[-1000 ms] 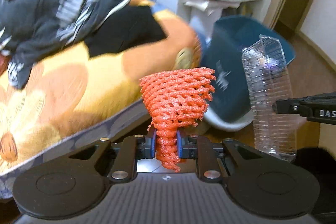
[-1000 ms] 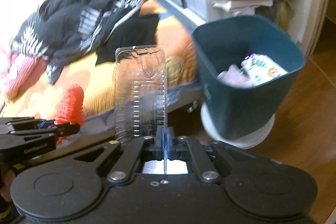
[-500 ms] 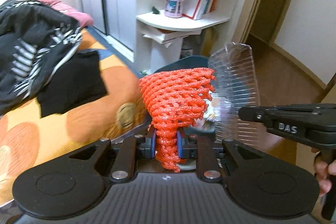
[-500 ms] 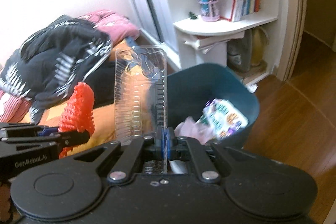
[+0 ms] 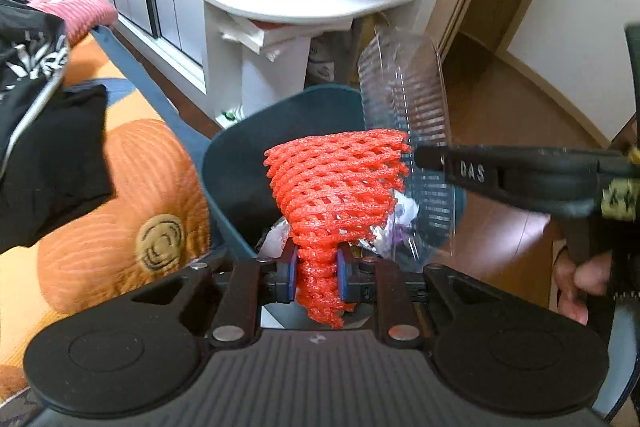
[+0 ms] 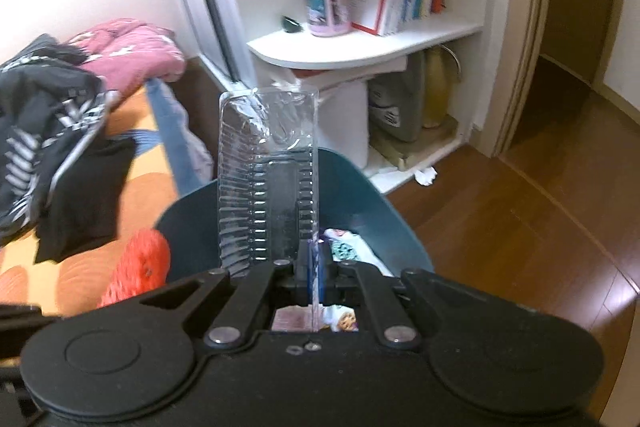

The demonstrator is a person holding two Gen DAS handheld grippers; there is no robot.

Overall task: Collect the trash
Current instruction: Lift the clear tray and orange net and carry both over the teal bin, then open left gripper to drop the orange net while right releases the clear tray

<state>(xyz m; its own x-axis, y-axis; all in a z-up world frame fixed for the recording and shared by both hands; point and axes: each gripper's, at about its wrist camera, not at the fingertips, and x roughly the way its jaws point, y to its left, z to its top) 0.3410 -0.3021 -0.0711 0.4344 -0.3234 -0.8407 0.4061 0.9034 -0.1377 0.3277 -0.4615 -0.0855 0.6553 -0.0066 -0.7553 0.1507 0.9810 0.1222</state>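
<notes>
My left gripper [image 5: 316,277] is shut on the narrow end of an orange-red foam net sleeve [image 5: 336,187], which fans out above the pads. Right behind it stands a dark teal trash bin [image 5: 236,167] with wrappers inside. My right gripper [image 6: 314,273] is shut on the edge of a clear ribbed plastic tray [image 6: 266,179], held upright over the same bin [image 6: 400,239]. In the left wrist view the tray [image 5: 412,107] and the right gripper's black fingers [image 5: 500,173] come in from the right. The foam net [image 6: 138,267] shows at the lower left of the right wrist view.
A bed with an orange patterned cover [image 5: 132,195] and a heap of dark and pink clothes [image 6: 60,107] lies to the left. A white corner shelf [image 6: 360,47] with books and a pen cup stands behind the bin. Brown wood floor [image 6: 520,227] and a doorway lie to the right.
Both grippers have swung from the bed side toward the bin, which now sits directly beneath and ahead of them. The net and the tray stayed gripped throughout.
</notes>
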